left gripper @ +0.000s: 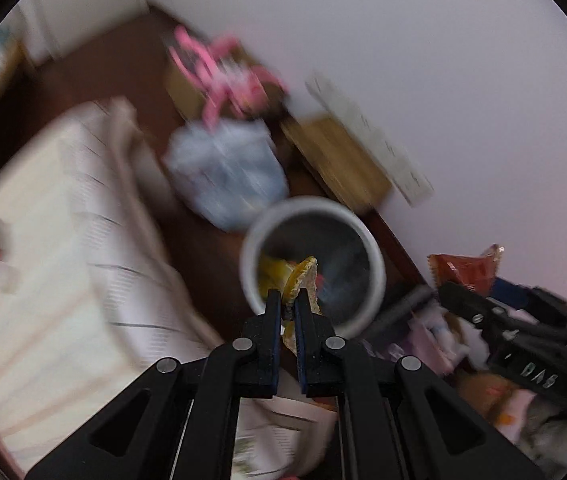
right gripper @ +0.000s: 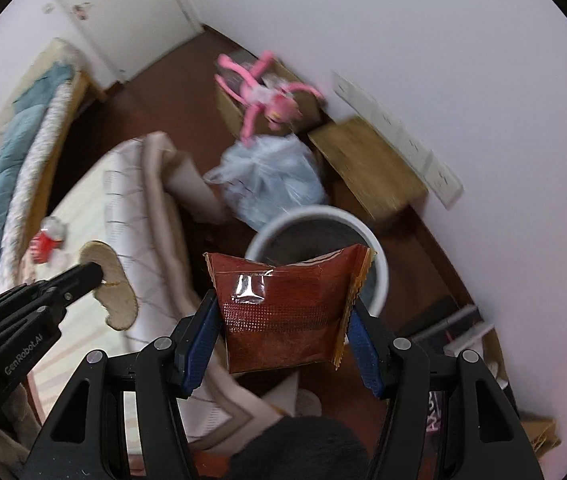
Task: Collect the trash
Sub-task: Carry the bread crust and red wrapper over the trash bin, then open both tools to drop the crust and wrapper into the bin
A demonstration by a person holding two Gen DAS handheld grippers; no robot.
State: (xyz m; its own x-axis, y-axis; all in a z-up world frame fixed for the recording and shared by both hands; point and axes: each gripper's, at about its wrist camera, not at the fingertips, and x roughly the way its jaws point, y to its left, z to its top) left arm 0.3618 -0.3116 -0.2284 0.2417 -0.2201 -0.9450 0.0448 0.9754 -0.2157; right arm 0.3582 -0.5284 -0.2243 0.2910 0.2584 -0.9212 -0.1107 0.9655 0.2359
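Left claw (left gripper: pixel 288 300) is clamped tight on a yellow wrapper (left gripper: pixel 303 280); right claw (right gripper: pixel 283 320), part open, grips a brown packet (right gripper: pixel 283 308). Both are held over the white bin (right gripper: pixel 379 280), undropped. A red can (right gripper: pixel 45 242) remains on the bed.

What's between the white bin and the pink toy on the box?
A tied translucent blue-grey plastic bag sits on the floor between the white bin and the pink toy. The right wrist view shows it best.
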